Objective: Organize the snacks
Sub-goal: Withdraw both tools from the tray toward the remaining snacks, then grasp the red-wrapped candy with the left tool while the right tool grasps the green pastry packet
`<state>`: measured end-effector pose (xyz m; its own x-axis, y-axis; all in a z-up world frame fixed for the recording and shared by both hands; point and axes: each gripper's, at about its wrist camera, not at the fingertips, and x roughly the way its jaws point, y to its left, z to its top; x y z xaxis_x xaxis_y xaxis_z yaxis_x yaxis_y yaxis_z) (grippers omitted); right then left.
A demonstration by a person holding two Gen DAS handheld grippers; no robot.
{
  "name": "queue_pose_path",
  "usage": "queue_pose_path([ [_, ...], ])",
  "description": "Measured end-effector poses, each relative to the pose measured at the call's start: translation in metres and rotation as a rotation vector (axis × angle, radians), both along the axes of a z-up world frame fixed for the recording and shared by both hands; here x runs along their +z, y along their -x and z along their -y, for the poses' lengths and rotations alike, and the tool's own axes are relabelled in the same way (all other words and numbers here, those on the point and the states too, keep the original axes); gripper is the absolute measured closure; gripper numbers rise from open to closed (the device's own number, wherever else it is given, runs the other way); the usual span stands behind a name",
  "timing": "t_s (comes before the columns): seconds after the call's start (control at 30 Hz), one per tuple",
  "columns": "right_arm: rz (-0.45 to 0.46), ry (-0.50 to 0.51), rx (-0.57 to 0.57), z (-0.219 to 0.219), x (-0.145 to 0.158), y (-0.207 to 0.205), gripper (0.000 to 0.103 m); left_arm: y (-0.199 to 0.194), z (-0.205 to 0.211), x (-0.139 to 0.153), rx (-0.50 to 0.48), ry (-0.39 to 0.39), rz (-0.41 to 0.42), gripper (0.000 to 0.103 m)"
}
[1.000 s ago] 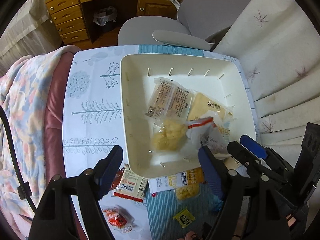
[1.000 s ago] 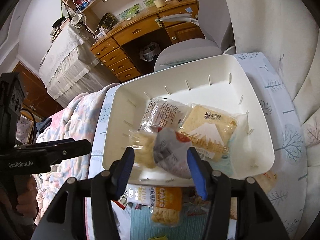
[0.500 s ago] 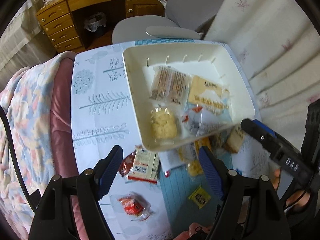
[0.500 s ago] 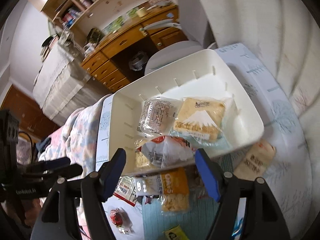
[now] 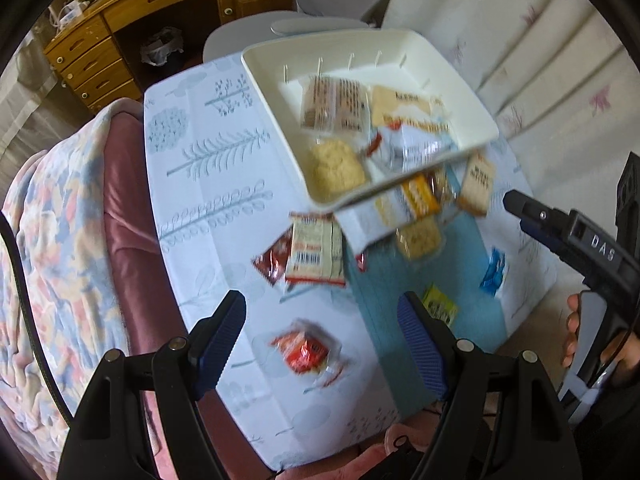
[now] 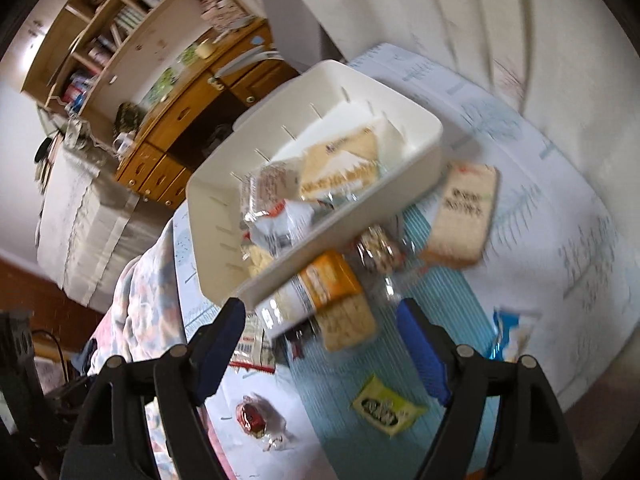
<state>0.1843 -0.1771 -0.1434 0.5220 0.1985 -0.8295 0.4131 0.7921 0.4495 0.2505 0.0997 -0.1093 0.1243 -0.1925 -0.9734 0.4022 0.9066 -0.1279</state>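
Nearest, left gripper spread wide, blue ribbed pads empty, hovering over a small red snack in a clear crinkly wrapper on the tree-printed white tablecloth. Right gripper likewise spread and empty, above a small yellow-green sachet on the teal striped runner.

Farther out, a beige barcode packet overlapping a dark red sachet; then an orange-labelled cracker pack and a tan wrapped bar tucked against the near edge of the white rectangular plastic bin, already holding several wrapped snacks.

Probably light, slick film throughout, crushable contents. Best pinched gently at a crimped end seam rather than across the middle. Flat sachets likely hard to lift off the cloth; an edge approach advisable.
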Motion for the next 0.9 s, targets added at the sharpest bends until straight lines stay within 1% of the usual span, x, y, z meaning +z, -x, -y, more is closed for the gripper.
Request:
queue_pose_path([
  [0.17, -0.052, -0.028, -0.053, -0.006, -0.015, 0.022, 0.023, 0.02, -0.01, -0.011, -0.035, -0.001, -0.026, 0.026],
  [0.27, -0.106, -0.057, -0.093, -0.009, -0.029, 0.035, 0.023, 0.03, -0.013, -0.021, -0.047, -0.009, -0.047, 0.026],
  [0.33, -0.159, -0.083, -0.123, -0.009, -0.039, 0.042, 0.023, 0.036, -0.015, -0.028, -0.054, -0.012, -0.062, 0.026],
  [0.53, -0.233, -0.146, -0.179, -0.011, -0.058, 0.056, 0.023, 0.047, -0.018, -0.055, -0.061, -0.065, -0.119, 0.026],
  [0.73, -0.344, -0.229, -0.256, -0.007, -0.082, 0.06, 0.023, 0.047, -0.02, -0.082, -0.029, -0.096, -0.204, 0.026],
  [0.9, -0.42, -0.321, -0.326, -0.004, -0.103, 0.063, 0.023, 0.043, -0.022, -0.101, 0.037, -0.085, -0.29, 0.026],
])
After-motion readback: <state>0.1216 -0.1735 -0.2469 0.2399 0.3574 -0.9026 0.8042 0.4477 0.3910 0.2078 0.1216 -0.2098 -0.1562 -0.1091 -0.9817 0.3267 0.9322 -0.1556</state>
